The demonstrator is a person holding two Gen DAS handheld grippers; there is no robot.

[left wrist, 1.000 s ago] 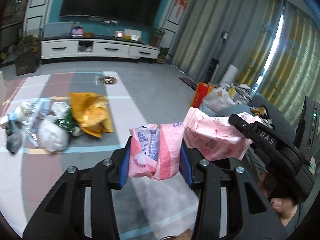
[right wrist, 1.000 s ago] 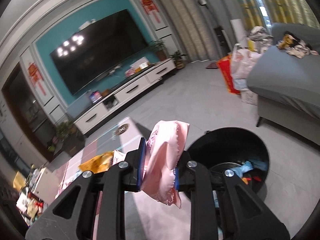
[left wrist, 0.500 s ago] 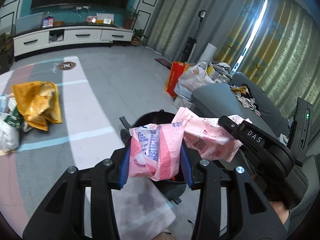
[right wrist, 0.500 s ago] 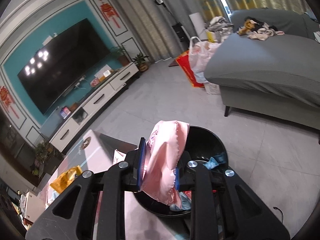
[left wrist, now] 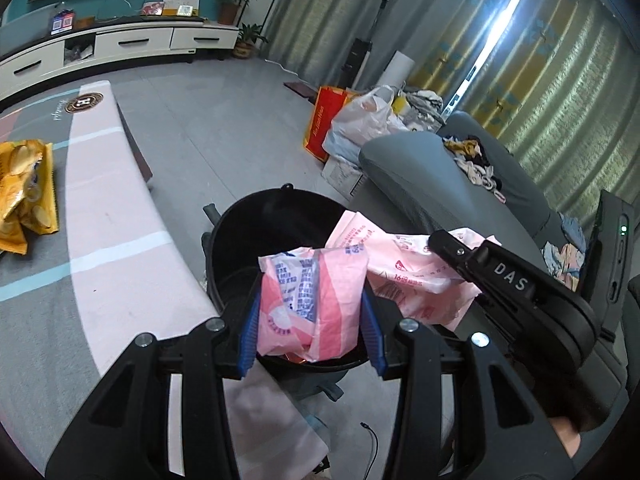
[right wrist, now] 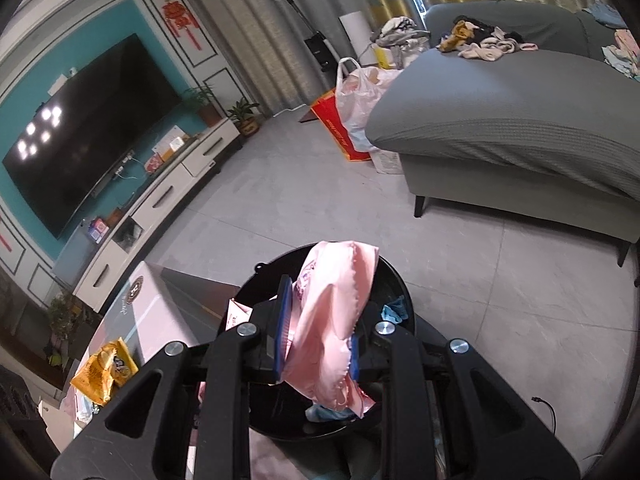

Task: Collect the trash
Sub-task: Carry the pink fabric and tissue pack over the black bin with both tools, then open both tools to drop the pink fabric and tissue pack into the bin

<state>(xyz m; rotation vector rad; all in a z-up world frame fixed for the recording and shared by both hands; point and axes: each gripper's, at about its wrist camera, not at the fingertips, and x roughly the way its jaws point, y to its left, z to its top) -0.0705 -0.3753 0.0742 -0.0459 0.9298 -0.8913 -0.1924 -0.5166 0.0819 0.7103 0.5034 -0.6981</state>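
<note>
While both claws, left (left wrist: 310, 316) and right (right wrist: 318, 346), clamp pink wrappers (left wrist: 310, 300) over the bin (left wrist: 248, 216), part each only once centred above its mouth.

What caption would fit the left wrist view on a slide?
Left gripper clamps a pink wrapper above the black bin; right gripper alongside holds another pink wrapper.

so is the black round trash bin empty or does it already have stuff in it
Not empty. The black round trash bin already holds scraps: a blue crumpled piece lies inside, beyond the pink wrapper pinched in the right gripper.
</note>
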